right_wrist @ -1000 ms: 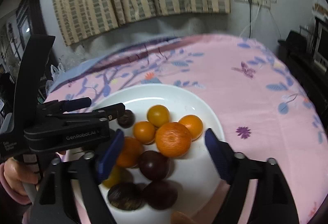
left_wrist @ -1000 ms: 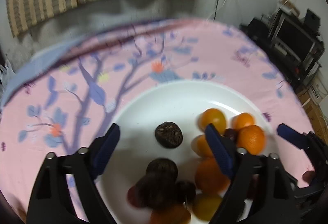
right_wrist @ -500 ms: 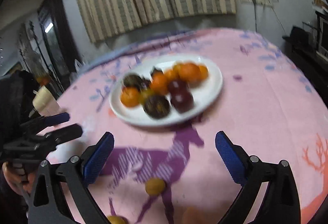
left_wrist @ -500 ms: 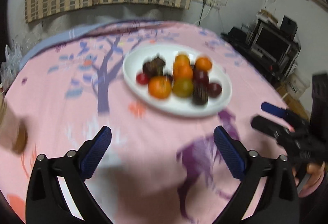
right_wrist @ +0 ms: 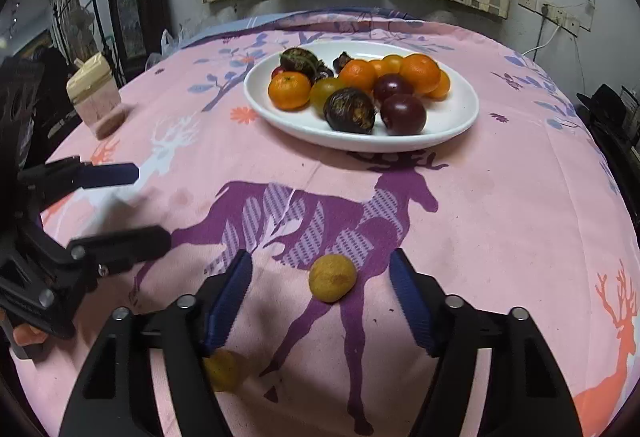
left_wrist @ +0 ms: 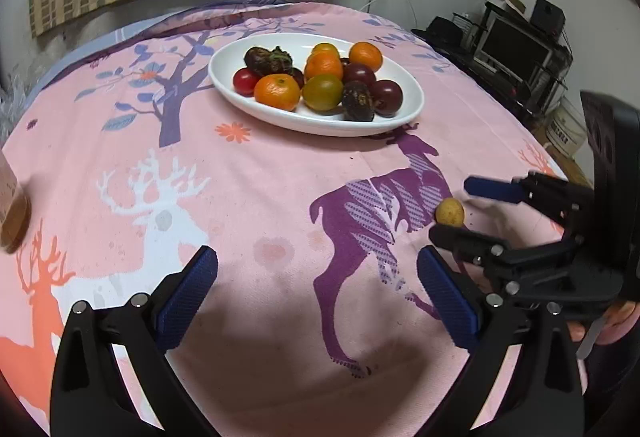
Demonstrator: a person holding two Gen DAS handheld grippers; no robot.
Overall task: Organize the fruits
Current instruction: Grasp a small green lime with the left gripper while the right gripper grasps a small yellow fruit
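The right gripper (right_wrist: 320,297), jaws just narrowing yet untouching, could knock the round yellow fruit (right_wrist: 332,278) away; the left gripper (left_wrist: 316,301) is released.

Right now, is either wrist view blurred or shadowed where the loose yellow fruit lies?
Right wrist view: sharp, the yellow fruit lit, the right claw casting soft shadow nearer the lens. Left wrist view: sharp centre, fruit small at the right, fisheye bending the tablecloth edges; no glare on the white plate.
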